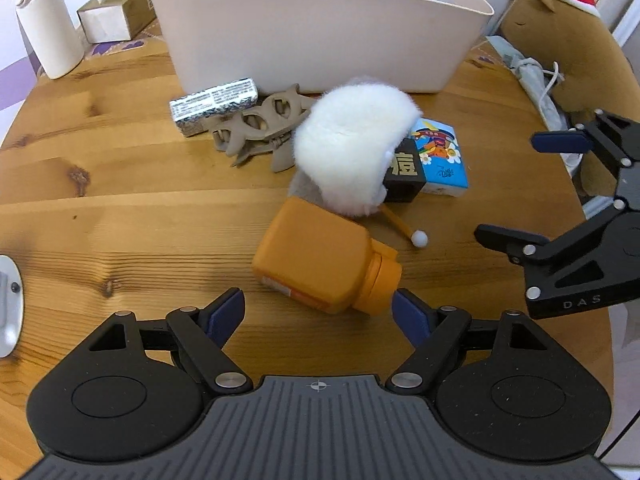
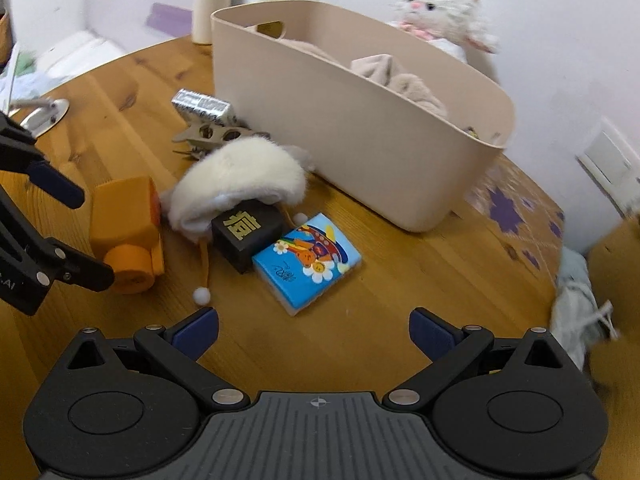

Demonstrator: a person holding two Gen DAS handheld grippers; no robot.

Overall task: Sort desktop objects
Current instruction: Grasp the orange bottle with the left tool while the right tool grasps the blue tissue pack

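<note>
Orange bottle (image 1: pixel 320 256) lies on its side on bench (image 1: pixel 120 208), cap just ahead of left gripper (image 1: pixel 318 312), released; white hat (image 1: pixel 352 148) drapes black box (image 2: pixel 246 236) touching blue pack (image 2: pixel 306 262), bin (image 1: pixel 312 36) behind; right gripper (image 2: pixel 314 328) released, empty.

Light: soft, even, indoor; faint shadows under the beige bin (image 1: pixel 320 36).
Blur: right-wrist edges smeared.
Distortion: fisheye bending beyond the bin.

White fur hat (image 1: pixel 352 144) partly hides black box (image 1: pixel 404 176).
</note>
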